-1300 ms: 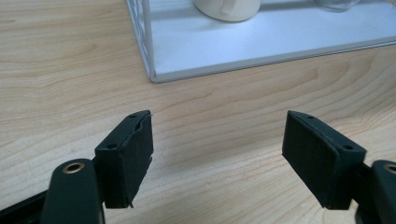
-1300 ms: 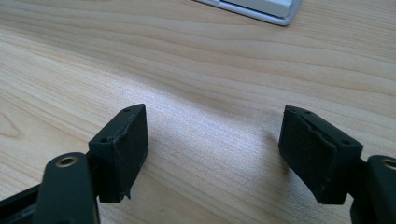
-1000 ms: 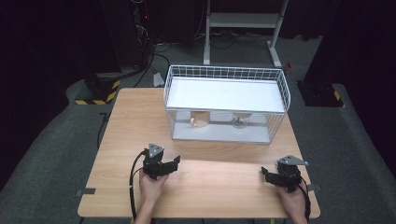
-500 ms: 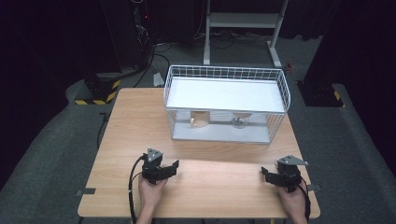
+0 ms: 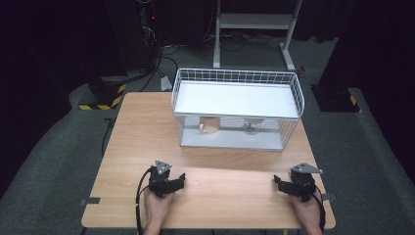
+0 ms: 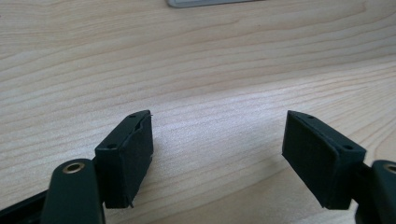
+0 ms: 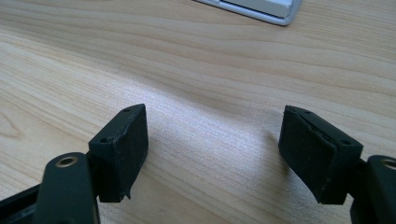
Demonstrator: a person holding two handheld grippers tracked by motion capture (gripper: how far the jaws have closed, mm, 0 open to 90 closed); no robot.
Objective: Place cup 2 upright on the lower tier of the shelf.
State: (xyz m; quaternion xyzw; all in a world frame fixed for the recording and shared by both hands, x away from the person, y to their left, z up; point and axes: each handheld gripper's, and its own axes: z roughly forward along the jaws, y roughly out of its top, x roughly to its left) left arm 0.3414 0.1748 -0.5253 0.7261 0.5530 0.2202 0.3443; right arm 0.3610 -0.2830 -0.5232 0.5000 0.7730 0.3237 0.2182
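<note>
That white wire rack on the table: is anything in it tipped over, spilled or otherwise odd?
Nothing stands out. The white wire rack sits squarely on the wooden table. Beneath its shelf, a tan cup and a clear glass both stand, with no spill visible.

No legible text, labels, brands or numbers in any view. Only sign-like marking: yellow-black hazard stripes (image 5: 100,104) on dark block on floor, left of table (image 5: 147,127). No print on table top, wire basket (image 5: 235,78) or gripper pads.
</note>
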